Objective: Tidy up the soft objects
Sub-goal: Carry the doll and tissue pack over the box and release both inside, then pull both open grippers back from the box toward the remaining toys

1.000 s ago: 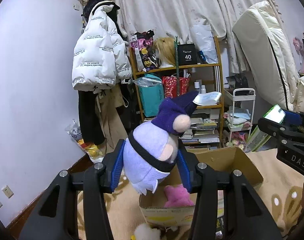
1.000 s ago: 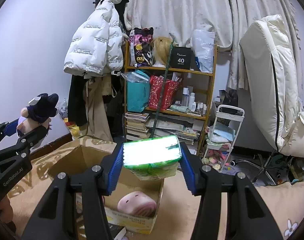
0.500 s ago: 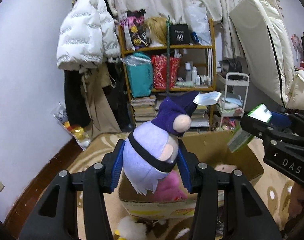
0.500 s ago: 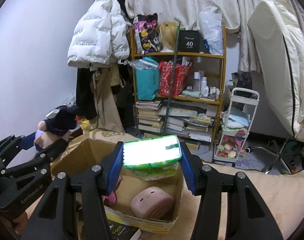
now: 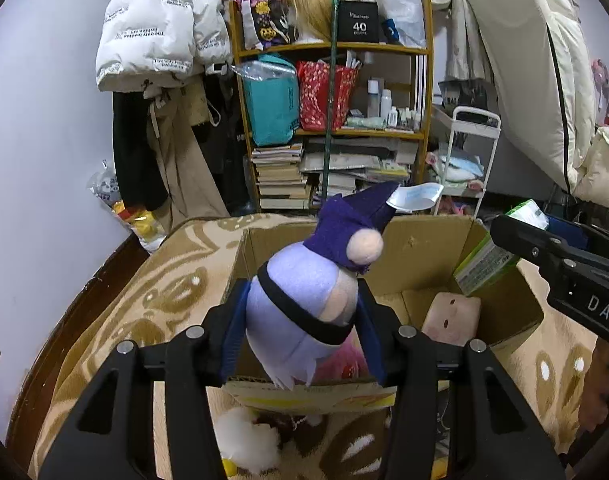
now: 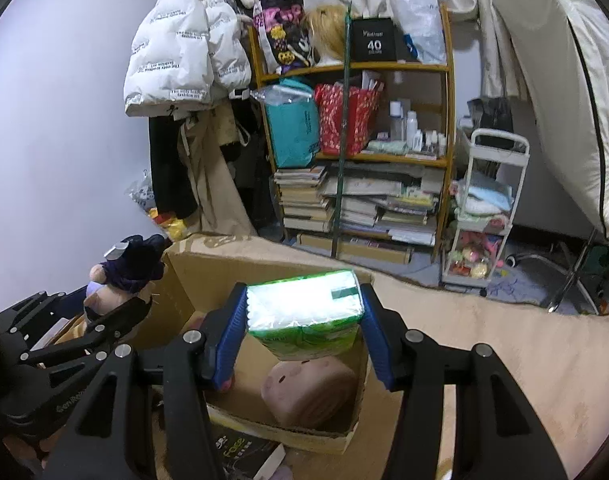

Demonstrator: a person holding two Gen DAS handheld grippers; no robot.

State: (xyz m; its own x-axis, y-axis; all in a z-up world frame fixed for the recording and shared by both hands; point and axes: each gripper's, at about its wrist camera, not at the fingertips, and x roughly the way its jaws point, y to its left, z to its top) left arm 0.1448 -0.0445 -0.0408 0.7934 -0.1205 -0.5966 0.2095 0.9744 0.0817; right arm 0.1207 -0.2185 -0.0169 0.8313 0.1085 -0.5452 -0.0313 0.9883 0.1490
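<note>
Matt brown cardboard box (image 5: 424,248); above it a soft fleecy cloth plush doll (image 5: 304,300) and a glossy plastic-wrapped tissue pack (image 6: 304,312). Fingers (image 6: 228,332) carry ribbed blue pads. Behind the box, a wooden shelf (image 6: 384,66).

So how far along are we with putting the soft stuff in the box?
Partway. Done: a pink cushion and a pink plush lie in the cardboard box. In hand: the left gripper holds the purple plush, the right gripper the tissue pack, both above the box. Left: a white fluffy toy on the rug.
</note>
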